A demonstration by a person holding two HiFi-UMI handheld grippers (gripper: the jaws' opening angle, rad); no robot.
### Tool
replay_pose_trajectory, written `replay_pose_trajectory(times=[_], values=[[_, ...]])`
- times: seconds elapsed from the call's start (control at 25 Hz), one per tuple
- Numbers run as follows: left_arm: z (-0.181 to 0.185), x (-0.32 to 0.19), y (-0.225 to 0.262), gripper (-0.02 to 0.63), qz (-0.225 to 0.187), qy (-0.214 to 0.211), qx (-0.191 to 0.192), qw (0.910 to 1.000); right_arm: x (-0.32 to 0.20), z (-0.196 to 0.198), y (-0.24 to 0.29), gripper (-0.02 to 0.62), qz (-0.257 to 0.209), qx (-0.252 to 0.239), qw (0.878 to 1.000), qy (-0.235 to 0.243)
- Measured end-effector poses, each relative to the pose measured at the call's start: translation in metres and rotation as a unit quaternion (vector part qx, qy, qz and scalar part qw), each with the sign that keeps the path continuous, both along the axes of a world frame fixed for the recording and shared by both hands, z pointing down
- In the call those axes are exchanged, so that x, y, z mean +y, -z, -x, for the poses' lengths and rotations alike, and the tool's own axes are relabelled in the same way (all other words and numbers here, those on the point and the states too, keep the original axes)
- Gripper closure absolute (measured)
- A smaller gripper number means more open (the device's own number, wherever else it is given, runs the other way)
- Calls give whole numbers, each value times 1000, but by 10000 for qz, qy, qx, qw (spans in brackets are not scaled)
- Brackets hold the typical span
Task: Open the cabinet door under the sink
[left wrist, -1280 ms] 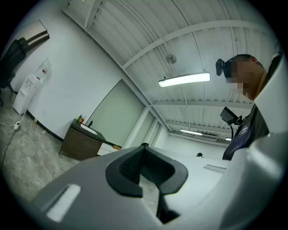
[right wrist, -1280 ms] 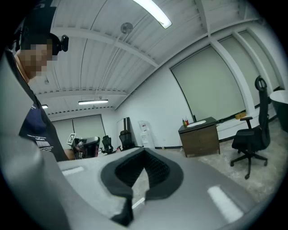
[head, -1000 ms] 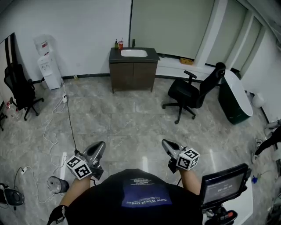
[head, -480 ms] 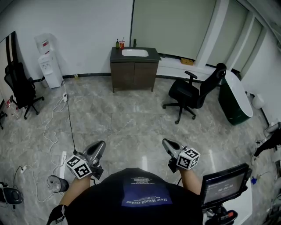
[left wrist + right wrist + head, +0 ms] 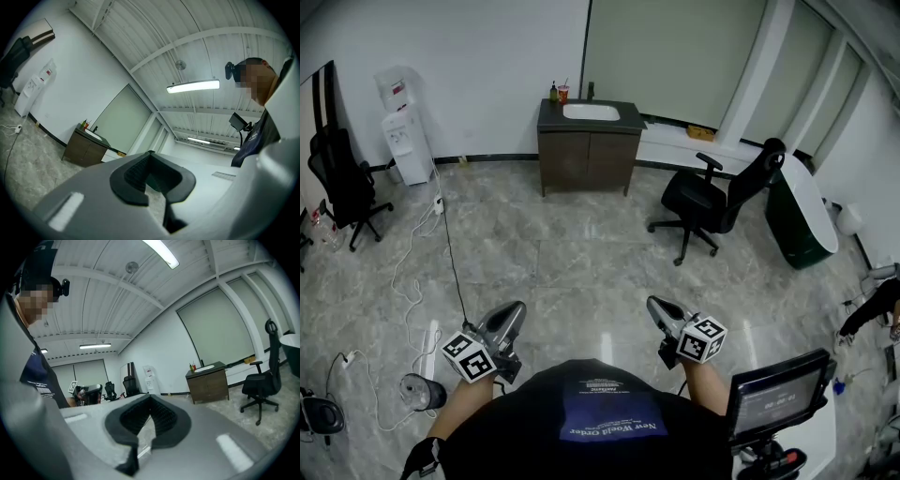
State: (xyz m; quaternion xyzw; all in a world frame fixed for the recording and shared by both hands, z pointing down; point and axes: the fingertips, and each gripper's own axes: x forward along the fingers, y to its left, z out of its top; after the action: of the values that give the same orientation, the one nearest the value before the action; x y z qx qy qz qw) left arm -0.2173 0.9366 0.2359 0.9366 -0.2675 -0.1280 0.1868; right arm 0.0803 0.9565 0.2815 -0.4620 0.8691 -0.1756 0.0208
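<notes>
My left tongs (image 5: 512, 314) and right tongs (image 5: 657, 307) are both pinched together, empty, and the cabinet (image 5: 587, 161) sits far ahead, so I could clip the office chair (image 5: 712, 200) ahead-right while approaching.

Your left gripper (image 5: 150, 155) filled the lower half of its own view, its grey body tilted and the dark jaws brought together at the tips with nothing between them. Beyond them, well apart, the brown sink cabinet (image 5: 83, 149) stood against the white wall, with small bottles (image 5: 85, 123) and a dark faucet (image 5: 95, 128) on its top. Farther left along that wall stood a white water dispenser (image 5: 32, 88) with a black chair (image 5: 16, 50) near it, and a white cable (image 5: 11, 129) lay on the marbled floor (image 5: 26, 164). A long ceiling light (image 5: 193, 86) glowed overhead, and you showed at the right edge in a dark shirt (image 5: 253, 140).
</notes>
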Motion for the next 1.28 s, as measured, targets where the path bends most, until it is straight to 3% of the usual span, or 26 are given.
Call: replay_pose_trajectory(times=[0.72, 1.04, 1.28], values=[[102, -39, -12, 606, 252, 162, 108, 9995, -38, 96, 4, 594, -16, 145, 9999, -21], [80, -52, -25, 606, 312, -22, 123, 9994, -49, 80, -9, 594, 102, 151, 9998, -87], [50, -85, -17, 606, 327, 365, -24, 9988, -96, 48, -13, 594, 37, 23, 9997, 260]])
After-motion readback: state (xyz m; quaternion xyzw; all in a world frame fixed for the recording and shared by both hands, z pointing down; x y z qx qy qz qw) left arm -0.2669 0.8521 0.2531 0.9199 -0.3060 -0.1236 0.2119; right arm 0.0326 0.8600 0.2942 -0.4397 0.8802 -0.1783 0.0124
